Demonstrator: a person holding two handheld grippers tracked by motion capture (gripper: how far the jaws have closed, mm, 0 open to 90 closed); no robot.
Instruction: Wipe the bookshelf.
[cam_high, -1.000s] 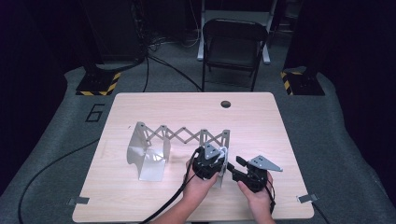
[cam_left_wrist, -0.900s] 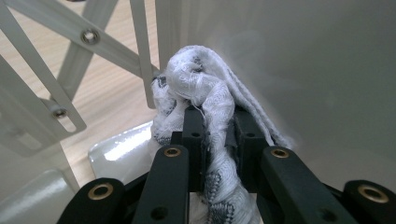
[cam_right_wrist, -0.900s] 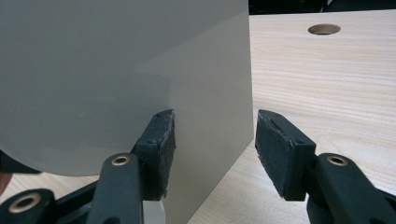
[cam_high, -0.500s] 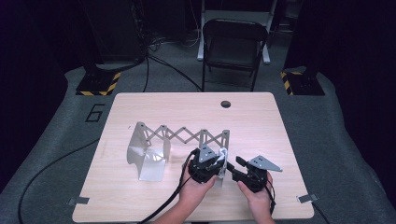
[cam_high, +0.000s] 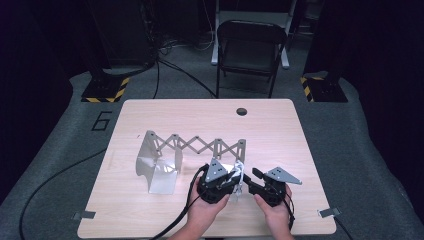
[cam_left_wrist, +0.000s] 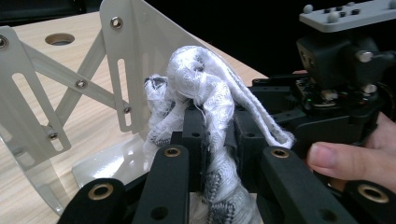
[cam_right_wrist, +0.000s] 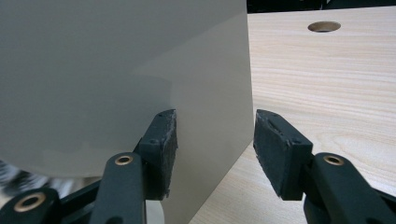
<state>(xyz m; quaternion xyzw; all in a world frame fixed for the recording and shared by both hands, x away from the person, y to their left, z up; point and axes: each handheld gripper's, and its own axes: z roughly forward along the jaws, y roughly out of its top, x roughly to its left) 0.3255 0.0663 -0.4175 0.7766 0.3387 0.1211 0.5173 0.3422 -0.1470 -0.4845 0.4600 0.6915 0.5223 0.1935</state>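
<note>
While the left gripper (cam_left_wrist: 212, 140), clamped on the sock (cam_left_wrist: 205, 93), has lifted it slightly off the table (cam_high: 150, 120), the right gripper (cam_right_wrist: 215, 140), jaws just narrowing yet still apart, straddles the rack (cam_right_wrist: 116, 70) plate's edge, likely steadying it for hanging.

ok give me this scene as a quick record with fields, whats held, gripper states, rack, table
held item: white cloth, bunched, with grey patterning
left gripper: shut on the cloth, beside the rack's near right end
right gripper: jaws apart, just been closing a little, astride the edge of the rack's end panel, pads not pressing it
rack: pale metal, scissor-lattice, stretched across the table, upright end panels
table: light wood, round hole near far edge
background: black folding chair beyond the table
</note>
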